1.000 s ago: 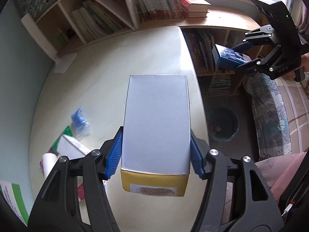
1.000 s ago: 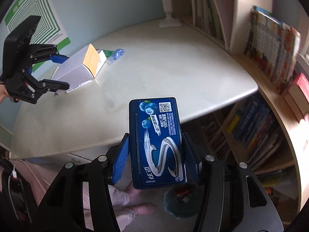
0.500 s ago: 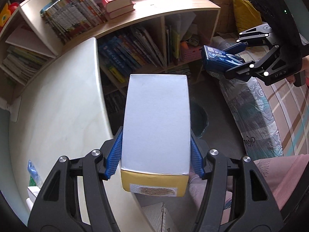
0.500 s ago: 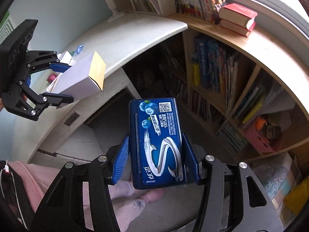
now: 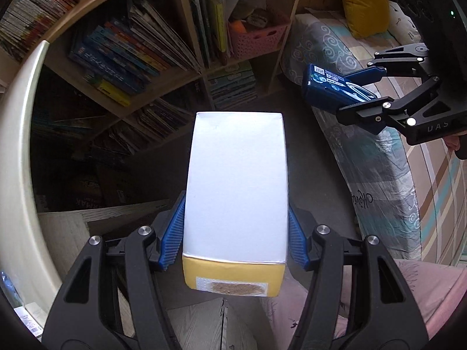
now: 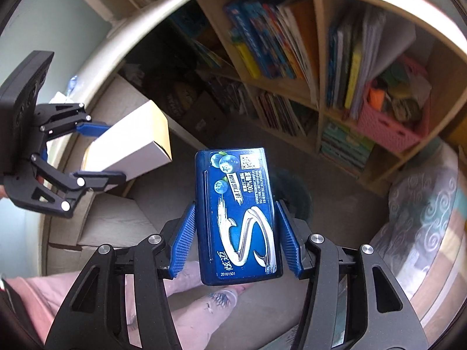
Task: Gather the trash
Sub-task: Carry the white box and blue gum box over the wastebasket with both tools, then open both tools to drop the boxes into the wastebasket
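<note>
Now gripping white box (image 5: 236,186) in left claw (image 5: 236,245), tilting steeply down over floor beside table (image 5: 17,151); clamping blue gum pack (image 6: 238,218) in right claw (image 6: 236,239), angling down, bin (image 6: 294,195) partly hidden behind pack.

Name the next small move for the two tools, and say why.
Probably carry both down to the dark bin on the floor. The left tool grips a white box, the right tool a blue gum pack; the bin's rim peeks from behind the pack, so neither load is clearly over it yet.
</note>
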`<state>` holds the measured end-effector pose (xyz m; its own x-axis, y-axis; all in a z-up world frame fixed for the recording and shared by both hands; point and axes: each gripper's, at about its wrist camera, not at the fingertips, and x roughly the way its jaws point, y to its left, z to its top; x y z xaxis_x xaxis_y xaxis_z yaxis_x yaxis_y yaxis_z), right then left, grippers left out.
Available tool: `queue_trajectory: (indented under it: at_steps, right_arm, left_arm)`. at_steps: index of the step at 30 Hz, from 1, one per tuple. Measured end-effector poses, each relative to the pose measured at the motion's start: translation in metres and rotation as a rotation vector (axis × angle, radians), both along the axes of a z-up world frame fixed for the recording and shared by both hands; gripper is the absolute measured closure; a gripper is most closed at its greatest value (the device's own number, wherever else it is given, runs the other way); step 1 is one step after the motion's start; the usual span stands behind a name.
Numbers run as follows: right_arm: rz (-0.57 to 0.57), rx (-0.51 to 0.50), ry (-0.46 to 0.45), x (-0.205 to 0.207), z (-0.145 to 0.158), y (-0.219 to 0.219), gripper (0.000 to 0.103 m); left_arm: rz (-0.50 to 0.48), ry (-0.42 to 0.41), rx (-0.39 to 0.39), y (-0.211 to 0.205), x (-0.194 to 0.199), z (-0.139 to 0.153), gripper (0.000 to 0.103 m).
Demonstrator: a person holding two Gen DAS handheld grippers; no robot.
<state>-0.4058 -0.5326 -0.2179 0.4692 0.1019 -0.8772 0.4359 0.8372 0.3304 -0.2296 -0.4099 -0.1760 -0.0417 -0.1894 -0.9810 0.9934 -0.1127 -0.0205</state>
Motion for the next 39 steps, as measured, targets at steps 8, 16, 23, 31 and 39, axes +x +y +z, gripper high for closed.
queue_trajectory:
  at_steps: [8, 16, 23, 31, 39]
  right_arm:
    - [-0.092, 0.089, 0.040, -0.008, -0.081, -0.020, 0.049]
    - [-0.154, 0.156, 0.074, -0.007, -0.157, -0.032, 0.049]
    - [-0.212, 0.212, 0.106, -0.002, -0.214, -0.037, 0.049]
    - [-0.278, 0.259, 0.123, -0.002, -0.257, -0.043, 0.049]
    - [-0.306, 0.264, 0.122, 0.001, -0.276, -0.047, 0.046]
  left_arm:
    - [-0.004, 0.024, 0.084, -0.027, -0.012, -0.086, 0.045]
    - [0.016, 0.040, 0.157, -0.039, -0.009, -0.163, 0.045]
    - [0.050, 0.065, 0.207, -0.047, -0.007, -0.214, 0.045]
    - [0.068, 0.107, 0.242, -0.057, -0.011, -0.258, 0.045]
    - [0.037, 0.077, 0.247, -0.057, -0.017, -0.283, 0.040]
